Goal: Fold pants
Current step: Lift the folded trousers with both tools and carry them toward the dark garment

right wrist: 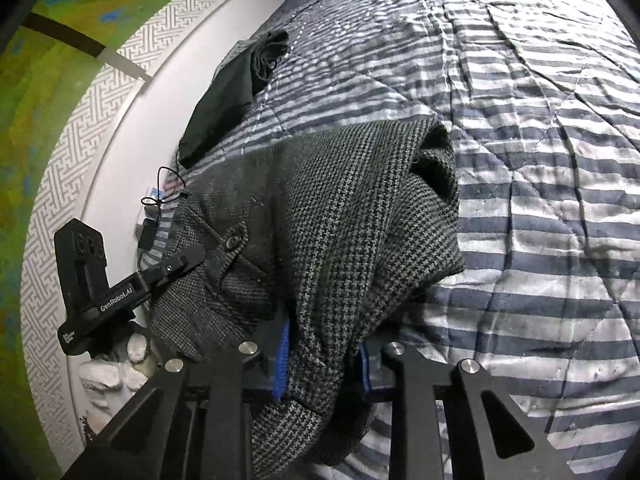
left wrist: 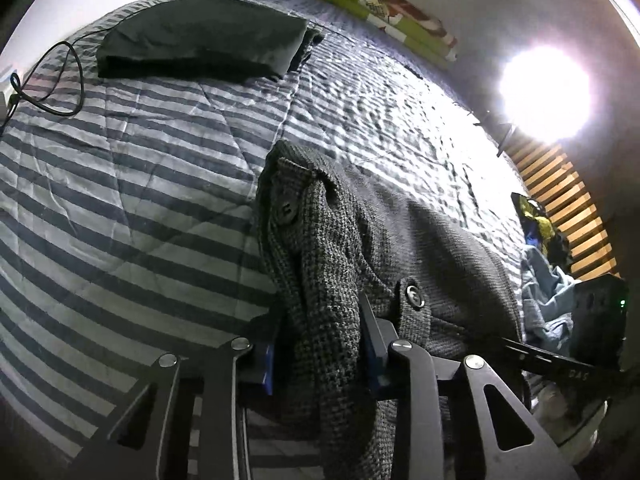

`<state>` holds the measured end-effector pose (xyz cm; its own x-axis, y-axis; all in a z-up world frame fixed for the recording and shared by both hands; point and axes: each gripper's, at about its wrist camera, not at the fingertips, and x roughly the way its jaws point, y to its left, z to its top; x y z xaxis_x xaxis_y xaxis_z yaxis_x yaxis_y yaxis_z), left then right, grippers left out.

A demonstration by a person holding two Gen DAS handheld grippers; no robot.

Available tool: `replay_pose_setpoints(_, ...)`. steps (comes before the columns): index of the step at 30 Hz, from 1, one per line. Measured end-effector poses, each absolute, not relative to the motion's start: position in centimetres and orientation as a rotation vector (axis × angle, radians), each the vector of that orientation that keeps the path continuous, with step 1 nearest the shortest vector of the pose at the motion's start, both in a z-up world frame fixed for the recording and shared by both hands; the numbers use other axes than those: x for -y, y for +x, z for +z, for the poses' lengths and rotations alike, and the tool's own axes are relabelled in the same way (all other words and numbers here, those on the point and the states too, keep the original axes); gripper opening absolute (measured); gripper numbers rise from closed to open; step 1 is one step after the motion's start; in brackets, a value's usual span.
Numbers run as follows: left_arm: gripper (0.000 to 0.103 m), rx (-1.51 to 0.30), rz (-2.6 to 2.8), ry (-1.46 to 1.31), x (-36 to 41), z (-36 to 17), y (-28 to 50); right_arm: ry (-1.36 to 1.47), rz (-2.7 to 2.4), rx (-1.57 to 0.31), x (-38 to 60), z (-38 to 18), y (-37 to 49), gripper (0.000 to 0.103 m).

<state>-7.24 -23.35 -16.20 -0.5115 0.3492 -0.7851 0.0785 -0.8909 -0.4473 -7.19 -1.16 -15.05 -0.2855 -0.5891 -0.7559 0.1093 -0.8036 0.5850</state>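
Grey houndstooth pants (left wrist: 344, 240) with dark buttons lie bunched on a blue-and-white striped bedspread (left wrist: 120, 200). My left gripper (left wrist: 320, 356) is shut on a thick fold of the pants, cloth filling the gap between its blue-padded fingers. In the right wrist view the same pants (right wrist: 340, 208) drape over my right gripper (right wrist: 324, 360), which is shut on another fold near the waistband. The left gripper (right wrist: 120, 292) shows at the left in that view, held by a white-gloved hand (right wrist: 116, 364).
A folded dark green garment (left wrist: 200, 36) rests at the bed's far end, with a black cable (left wrist: 52, 84) beside it. Green patterned bedding (left wrist: 384, 12) lies by the wall. A bright lamp (left wrist: 544, 92), wooden slats and a clothes pile (left wrist: 544, 264) are at right.
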Motion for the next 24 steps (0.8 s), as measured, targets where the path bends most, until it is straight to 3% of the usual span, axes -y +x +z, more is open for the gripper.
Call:
replay_pose_setpoints(8, 0.031, 0.613, 2.514, -1.443, 23.4, -14.8, -7.0, 1.449, -2.198, 0.455, 1.9, -12.0, -6.7, 0.021)
replay_pose_setpoints(10, 0.036, 0.625, 2.469, -1.489, 23.4, -15.7, -7.4, 1.46, -2.203, 0.429, 1.9, -12.0, -6.9, 0.021)
replay_pose_setpoints(12, 0.068, 0.635, 2.438, -1.565, 23.7, -16.9, -7.9, 1.49, -2.203, 0.42, 1.8, -12.8, -7.1, 0.022)
replay_pose_setpoints(16, 0.078, 0.644, 2.408, -1.582, 23.7, -18.4, -8.0, 1.525, -2.185, 0.431, 1.2, -14.7, -7.4, 0.022)
replay_pose_setpoints(19, 0.072, 0.606, 2.428, -1.564, 23.2, -18.7, -7.9, 1.545, -2.163, 0.469, 0.8, -15.6, -7.8, 0.027)
replay_pose_setpoints(21, 0.046, 0.592, 2.435, -1.538, 22.9, -18.2, -7.7, 1.558, -2.145, 0.485, 0.8, -16.0, -8.0, 0.028)
replay_pose_setpoints(24, 0.036, 0.629, 2.441, -1.468, 22.8, -16.7, -7.4, 1.536, -2.169, 0.45, 1.1, -15.3, -7.8, 0.025)
